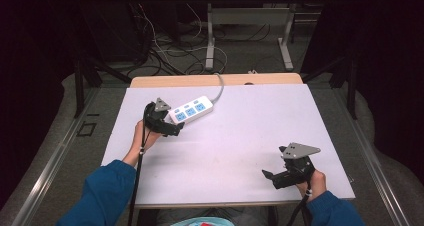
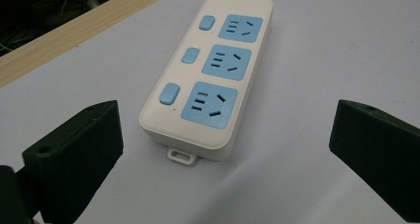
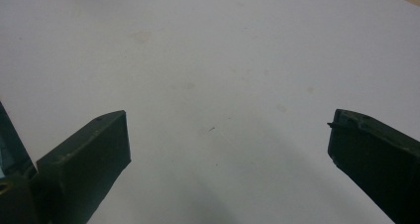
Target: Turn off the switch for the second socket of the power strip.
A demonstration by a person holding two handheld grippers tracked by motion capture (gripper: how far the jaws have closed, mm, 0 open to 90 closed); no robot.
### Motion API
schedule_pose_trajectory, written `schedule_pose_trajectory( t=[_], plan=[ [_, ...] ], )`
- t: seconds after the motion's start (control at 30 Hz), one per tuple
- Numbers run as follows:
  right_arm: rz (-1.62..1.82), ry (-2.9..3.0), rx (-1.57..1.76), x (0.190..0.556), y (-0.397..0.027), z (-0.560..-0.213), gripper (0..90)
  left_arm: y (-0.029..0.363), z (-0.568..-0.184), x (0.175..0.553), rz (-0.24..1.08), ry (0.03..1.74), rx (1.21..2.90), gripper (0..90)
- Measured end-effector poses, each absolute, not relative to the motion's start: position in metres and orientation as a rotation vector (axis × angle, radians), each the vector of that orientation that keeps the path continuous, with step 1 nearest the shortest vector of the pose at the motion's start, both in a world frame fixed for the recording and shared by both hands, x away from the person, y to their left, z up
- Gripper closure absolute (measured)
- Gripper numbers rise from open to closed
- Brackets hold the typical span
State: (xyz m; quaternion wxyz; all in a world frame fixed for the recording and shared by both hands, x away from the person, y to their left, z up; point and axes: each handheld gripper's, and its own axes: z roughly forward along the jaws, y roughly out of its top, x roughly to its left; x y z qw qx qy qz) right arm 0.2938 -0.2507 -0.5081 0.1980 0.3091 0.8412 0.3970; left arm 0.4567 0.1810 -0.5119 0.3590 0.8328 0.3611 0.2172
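- The counter [image 1: 240, 146] is a pale lilac-white board with a wooden edge along its far side; it carries everything in hand.
- The power strip [image 1: 190, 110] lies flat on the far left part of the counter, set at a slant, its grey cord [image 1: 219, 88] running off over the far edge.
- In the left gripper view the power strip [image 2: 208, 75] shows three blue sockets in a row, with a blue switch [image 2: 169, 93] beside each, and a small mounting tab at the near end.
- The left gripper [image 1: 172, 127] sits at the near end of the power strip, held by the person's left hand [image 1: 141, 138], blue sleeve behind it.
- Its jaws are spread wide, one to each side of the strip's near end and short of it, gripping nothing.
- The right gripper [image 1: 272, 178] rests low over the near right part of the counter, well apart from the power strip, held by the right hand [image 1: 312, 183].
- Its jaws are likewise spread wide, with bare counter [image 3: 218, 85] between them.
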Motion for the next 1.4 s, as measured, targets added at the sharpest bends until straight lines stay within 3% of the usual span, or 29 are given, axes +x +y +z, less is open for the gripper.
schedule_pose_trajectory(
  t=[1.4],
  plan=[
    [1.112, 2.366, 0.881, 0.295, -0.249, -0.510, 2.9, 0.171, -0.515, 0.495, 0.535, 0.990, 2.131, 0.0]
  ],
)
